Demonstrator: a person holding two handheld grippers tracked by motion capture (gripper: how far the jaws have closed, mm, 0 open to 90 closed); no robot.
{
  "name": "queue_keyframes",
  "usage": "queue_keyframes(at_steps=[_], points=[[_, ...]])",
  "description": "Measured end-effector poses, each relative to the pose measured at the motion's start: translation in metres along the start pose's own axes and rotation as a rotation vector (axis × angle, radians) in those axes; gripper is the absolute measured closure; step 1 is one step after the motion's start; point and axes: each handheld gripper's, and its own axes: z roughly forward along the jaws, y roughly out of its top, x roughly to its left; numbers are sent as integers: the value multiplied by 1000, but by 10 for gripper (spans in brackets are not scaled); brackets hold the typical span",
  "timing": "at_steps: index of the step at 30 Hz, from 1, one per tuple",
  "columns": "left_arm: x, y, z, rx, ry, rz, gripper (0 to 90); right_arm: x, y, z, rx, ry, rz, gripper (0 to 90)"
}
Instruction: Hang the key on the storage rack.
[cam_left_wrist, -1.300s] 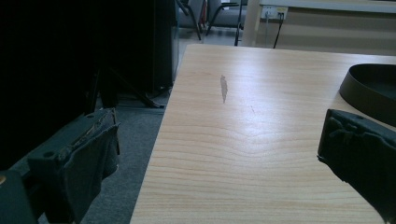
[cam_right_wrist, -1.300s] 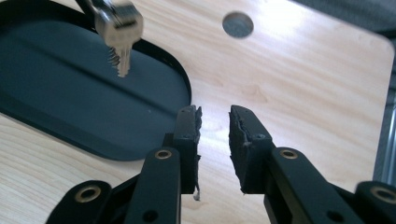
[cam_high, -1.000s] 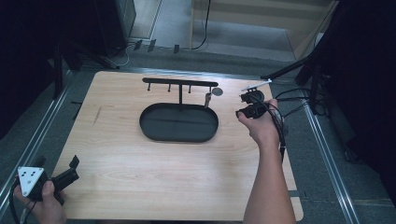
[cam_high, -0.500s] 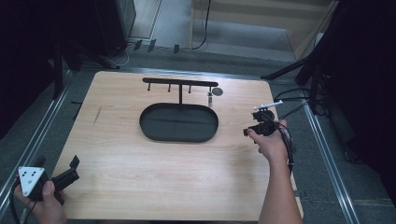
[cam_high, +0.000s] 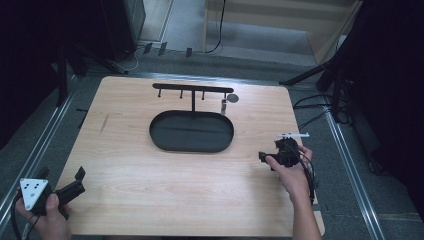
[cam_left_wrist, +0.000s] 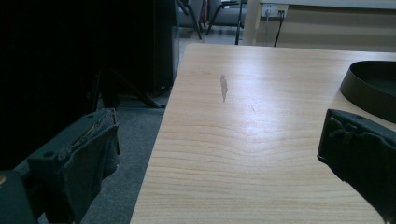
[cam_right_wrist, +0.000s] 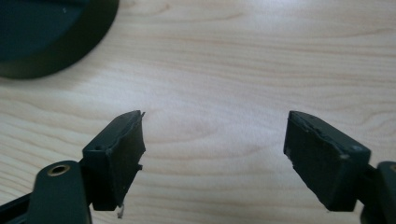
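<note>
Both grippers empty: right gripper (cam_right_wrist: 212, 154) just opened wide, left gripper (cam_left_wrist: 224, 154) agape; risked nudging black oval tray (cam_high: 192, 131) beside.

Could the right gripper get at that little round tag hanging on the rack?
Probably yes. The right gripper is open with nothing between its jaws, and bare table lies between it and the round tag at the rack's right end.
</note>
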Motion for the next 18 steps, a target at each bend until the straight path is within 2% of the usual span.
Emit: queue_keyframes(at_steps=[2, 6, 10, 14, 18], points=[[0, 0, 0, 0, 0, 1, 0, 0, -9, -1, -35, -8, 1, 132], [0, 0, 0, -1, -1, 1, 0, -5, -28, -5, -120, -13, 37, 82], [0, 0, 0, -1, -1, 1, 0, -12, -48, -9, -183, -36, 33, 20], [0, 0, 0, -1, -1, 2, 0, -19, -67, -13, -247, -45, 38, 0], [0, 0, 0, -3, -1, 1, 0, -27, -85, -17, -299, -89, 55, 0]])
